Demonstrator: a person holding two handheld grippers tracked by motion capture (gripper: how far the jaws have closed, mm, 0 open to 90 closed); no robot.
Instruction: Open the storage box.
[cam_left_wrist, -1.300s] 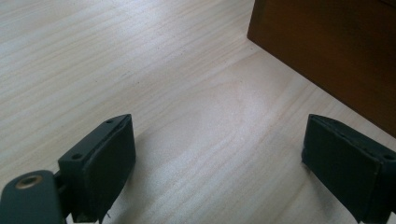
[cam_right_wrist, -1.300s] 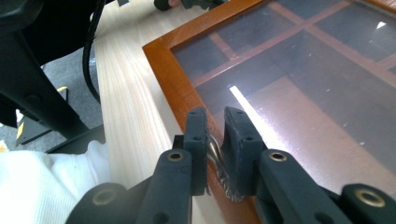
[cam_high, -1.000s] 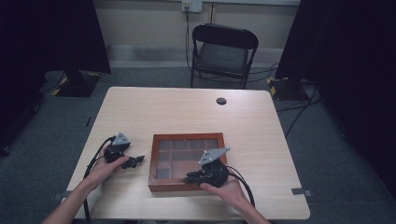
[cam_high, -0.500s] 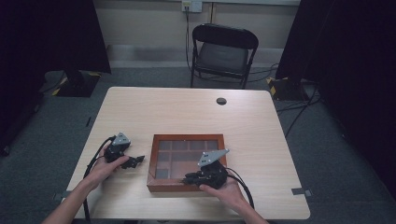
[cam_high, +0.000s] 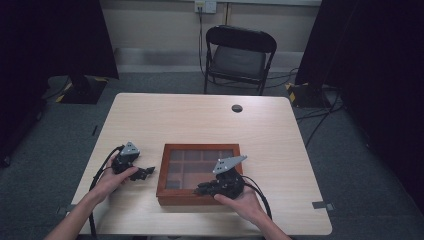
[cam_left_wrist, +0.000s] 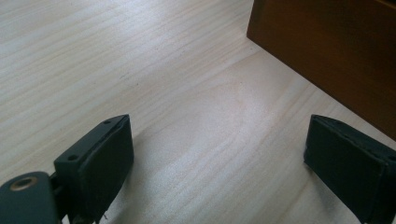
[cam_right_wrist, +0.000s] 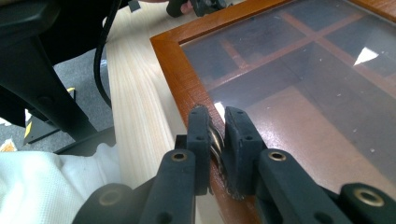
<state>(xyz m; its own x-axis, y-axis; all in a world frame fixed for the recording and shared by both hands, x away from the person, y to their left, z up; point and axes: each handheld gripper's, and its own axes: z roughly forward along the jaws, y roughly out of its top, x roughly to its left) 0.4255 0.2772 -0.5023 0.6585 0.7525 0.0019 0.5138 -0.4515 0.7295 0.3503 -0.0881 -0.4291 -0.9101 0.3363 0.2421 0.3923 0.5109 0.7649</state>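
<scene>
- the wooden box (cam_high: 198, 174) with its glass lid (cam_right_wrist: 299, 79) sits at the near middle of the table (cam_high: 200, 120).
- right gripper (cam_right_wrist: 217, 123) is clenched on the small metal latch (cam_right_wrist: 216, 140) at the lid's front edge (grip looks set).
- left gripper (cam_left_wrist: 217, 154) rests released just beside the box.
- next, likely: lift the lid gently.

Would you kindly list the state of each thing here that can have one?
Wooden box: lid down, glass top showing empty compartments.
Metal latch: on the box's front edge, pinched between the right gripper's jaws.
Right gripper: shut on the latch.
Left gripper: open, nothing between the jaws, beside the box.
Folding chair: unfolded, unoccupied.
</scene>
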